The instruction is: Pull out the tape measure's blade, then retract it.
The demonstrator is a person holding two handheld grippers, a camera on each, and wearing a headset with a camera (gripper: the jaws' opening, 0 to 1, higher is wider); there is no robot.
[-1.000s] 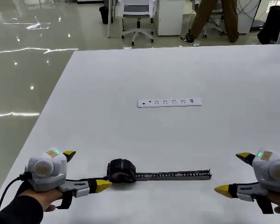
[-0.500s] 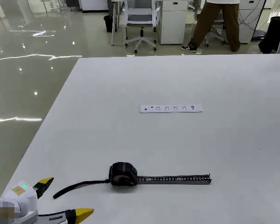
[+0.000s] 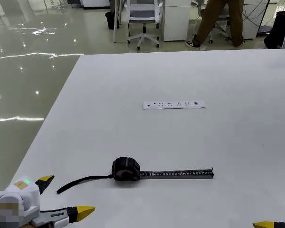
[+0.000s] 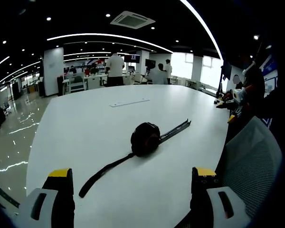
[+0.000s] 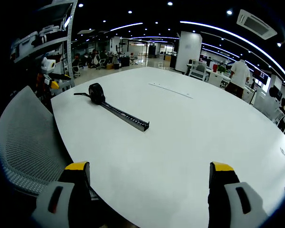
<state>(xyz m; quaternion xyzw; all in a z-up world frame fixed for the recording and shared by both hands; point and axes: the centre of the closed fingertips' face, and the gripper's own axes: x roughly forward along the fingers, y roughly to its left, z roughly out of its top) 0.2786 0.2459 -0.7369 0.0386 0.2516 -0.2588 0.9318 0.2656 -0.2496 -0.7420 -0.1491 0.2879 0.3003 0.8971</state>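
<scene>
One tape measure, lower centre of head view, flat on white table; blade out rightward, strap trailing left. Pull-out apparently done; retraction left. Left gripper bottom left, right gripper bottom right: jaws spread, empty, well apart from it.

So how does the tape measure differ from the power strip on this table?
The tape measure is black with a round case; the power strip is white, flat and long. The tape measure lies nearer the person; the power strip lies farther out. The tape measure has its blade out and a strap trailing; the power strip is one plain bar. Both rest on the white table.
</scene>
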